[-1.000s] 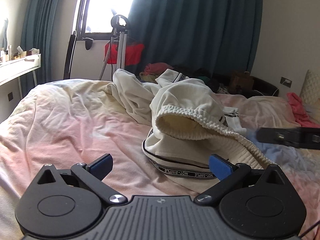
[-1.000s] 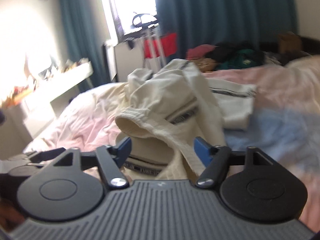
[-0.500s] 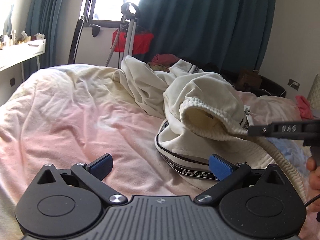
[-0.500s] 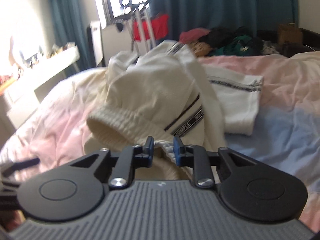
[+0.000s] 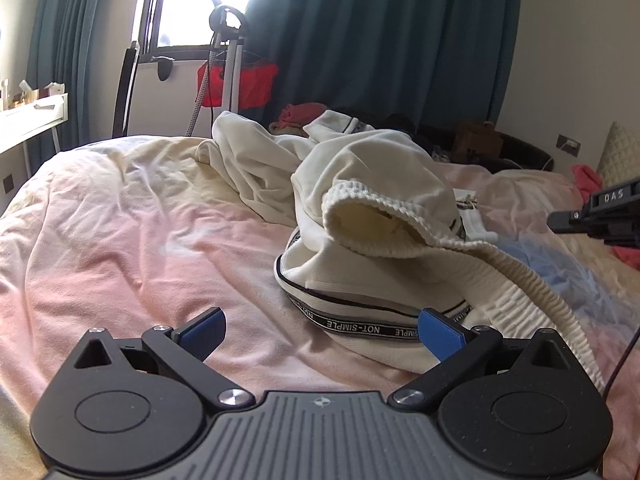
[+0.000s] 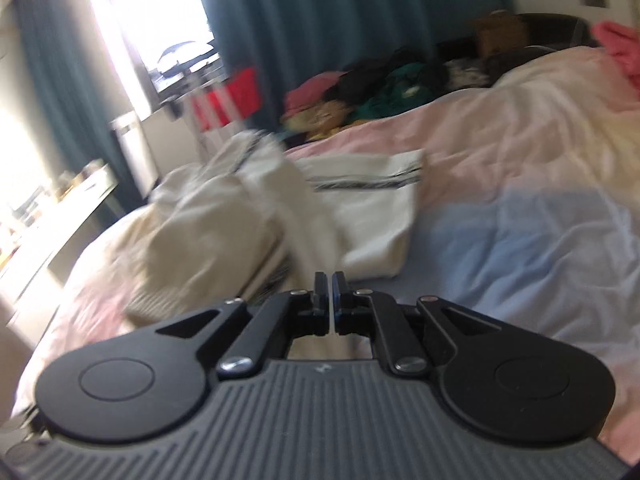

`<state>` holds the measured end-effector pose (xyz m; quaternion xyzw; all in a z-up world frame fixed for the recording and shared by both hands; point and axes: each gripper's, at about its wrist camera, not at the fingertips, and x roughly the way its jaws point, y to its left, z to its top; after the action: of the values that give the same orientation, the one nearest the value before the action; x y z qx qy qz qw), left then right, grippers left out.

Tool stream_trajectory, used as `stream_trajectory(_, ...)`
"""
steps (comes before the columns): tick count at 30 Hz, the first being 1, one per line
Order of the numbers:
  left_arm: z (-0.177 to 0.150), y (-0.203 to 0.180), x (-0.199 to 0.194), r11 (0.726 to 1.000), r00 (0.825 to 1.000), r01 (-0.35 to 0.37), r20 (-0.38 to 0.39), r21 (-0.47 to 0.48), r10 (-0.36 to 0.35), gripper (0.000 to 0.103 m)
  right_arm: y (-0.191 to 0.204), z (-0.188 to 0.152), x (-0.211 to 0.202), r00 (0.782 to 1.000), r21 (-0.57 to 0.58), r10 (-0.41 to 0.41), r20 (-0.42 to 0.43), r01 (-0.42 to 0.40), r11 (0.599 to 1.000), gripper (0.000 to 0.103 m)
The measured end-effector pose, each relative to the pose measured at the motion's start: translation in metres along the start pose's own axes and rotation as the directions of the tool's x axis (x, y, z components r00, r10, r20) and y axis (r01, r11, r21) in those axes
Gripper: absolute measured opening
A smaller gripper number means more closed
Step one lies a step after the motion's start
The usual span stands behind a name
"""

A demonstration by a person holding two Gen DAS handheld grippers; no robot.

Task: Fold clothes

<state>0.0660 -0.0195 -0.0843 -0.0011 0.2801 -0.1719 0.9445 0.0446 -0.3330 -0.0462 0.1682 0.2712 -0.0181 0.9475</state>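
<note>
Gaping wide just above the pink duvet [image 5: 120,248], the left gripper [image 5: 322,330] holds nothing; its blue pads [image 5: 202,330] stand well apart, and the right-hand one sits against the banded edge of the cream sweatshirt [image 5: 360,208]. That garment lies directly ahead and a little to the right of this claw, crumpled in a heap. Nearest comes the black printed tape [image 5: 360,326] reading NOT-SIMPLE upside down, then the ribbed hem [image 5: 520,276], which runs as a long cord from the open cuff-like mouth in the middle down toward the lower right. Beyond the mound, more cream cloth trails away toward the curtain [image 5: 380,40] and the clothes steamer stand [image 5: 228,52].

The right gripper [image 6: 330,286] is pinched nearly closed; a sliver of light shows between the pads, and blurred cream fabric rises just ahead of them, so I judge it is clamped on the ribbed hem, though the blur prevents certainty. From the left view its black tip [image 5: 592,216] appears at the far right, apart from the mound. In its own view the sweatshirt [image 6: 248,220] spreads ahead and left, with a flat striped panel [image 6: 372,200] beyond on the pale blue patch of bedding [image 6: 520,240].

The hem's long axis runs from mound to the right claw, so the left, nearer the banded edge, is better placed to catch the other end.
</note>
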Motion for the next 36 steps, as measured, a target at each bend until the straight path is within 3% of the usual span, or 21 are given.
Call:
stream_trajectory(1, -0.001, -0.002, -0.001, 1.000, 1.000, -0.001, 0.000, 0.008, 0.001, 0.103, 0.007, -0.002, -0.001, 1.000, -0.030, 0.014, -0.014, -0.015, 0.999, 0.013)
stream_trajectory(3, -0.001, -0.005, -0.004, 1.000, 1.000, 0.004, 0.003, 0.019, -0.004, 0.103, 0.027, -0.012, 0.000, 0.999, -0.124, 0.009, -0.035, -0.014, 0.992, 0.062)
stream_trajectory(4, -0.002, -0.006, -0.006, 1.000, 1.000, 0.011, 0.004, 0.022, -0.012, 0.103, 0.036, -0.016, 0.001, 0.999, -0.167, 0.008, -0.042, -0.015, 0.986, 0.071)
stream_trajectory(5, -0.002, -0.007, -0.007, 1.000, 1.000, 0.022, 0.002, 0.022, -0.022, 0.103, 0.043, -0.020, 0.003, 0.999, -0.199, 0.007, -0.041, -0.015, 0.980, 0.072)
stream_trajectory(13, -0.007, -0.015, 0.000, 0.998, 0.999, 0.018, -0.040, 0.063, -0.016, 0.103, 0.052, -0.029, 0.030, 0.990, -0.290, -0.108, -0.091, 0.077, 0.954, 0.062)
stream_trajectory(15, -0.008, -0.016, 0.002, 0.998, 0.999, 0.025, -0.043, 0.065, -0.022, 0.103, 0.050, -0.030, 0.036, 0.989, -0.290, -0.100, -0.110, 0.065, 0.955, 0.054)
stream_trajectory(18, -0.007, -0.017, 0.002, 0.997, 0.998, 0.043, -0.040, 0.068, -0.040, 0.103, 0.055, -0.031, 0.048, 0.989, -0.317, -0.087, -0.118, 0.045, 0.947, 0.052)
stream_trajectory(21, -0.008, -0.018, 0.000, 0.996, 0.998, 0.056, -0.029, 0.073, -0.054, 0.103, 0.059, -0.027, 0.057, 0.989, -0.247, 0.012, -0.147, -0.048, 0.968, 0.044)
stream_trajectory(22, -0.009, -0.019, 0.000, 0.995, 0.998, 0.059, -0.026, 0.075, -0.058, 0.103, 0.064, -0.028, 0.059, 0.991, -0.275, 0.012, -0.136, -0.050, 0.960, 0.043)
stream_trajectory(24, -0.010, -0.018, -0.002, 0.995, 0.997, 0.078, -0.022, 0.062, -0.077, 0.103, 0.072, -0.031, 0.063, 0.993, -0.343, -0.024, -0.113, -0.017, 0.939, 0.025)
stream_trajectory(27, -0.011, -0.019, -0.005, 0.993, 0.995, 0.101, -0.020, 0.053, -0.100, 0.103, 0.064, -0.028, 0.059, 0.995, -0.305, -0.018, -0.103, -0.015, 0.952, 0.015)
stream_trajectory(31, -0.013, -0.031, -0.010, 0.988, 0.993, 0.120, -0.009, 0.096, -0.120, 0.103, 0.043, -0.002, 0.026, 1.000, -0.148, 0.025, -0.004, -0.025, 0.989, 0.012)
stream_trajectory(36, -0.012, -0.057, -0.009, 0.983, 0.987, 0.164, -0.016, 0.089, -0.163, 0.103, 0.014, 0.017, -0.027, 0.988, -0.037, 0.082, 0.128, -0.078, 0.996, 0.011)
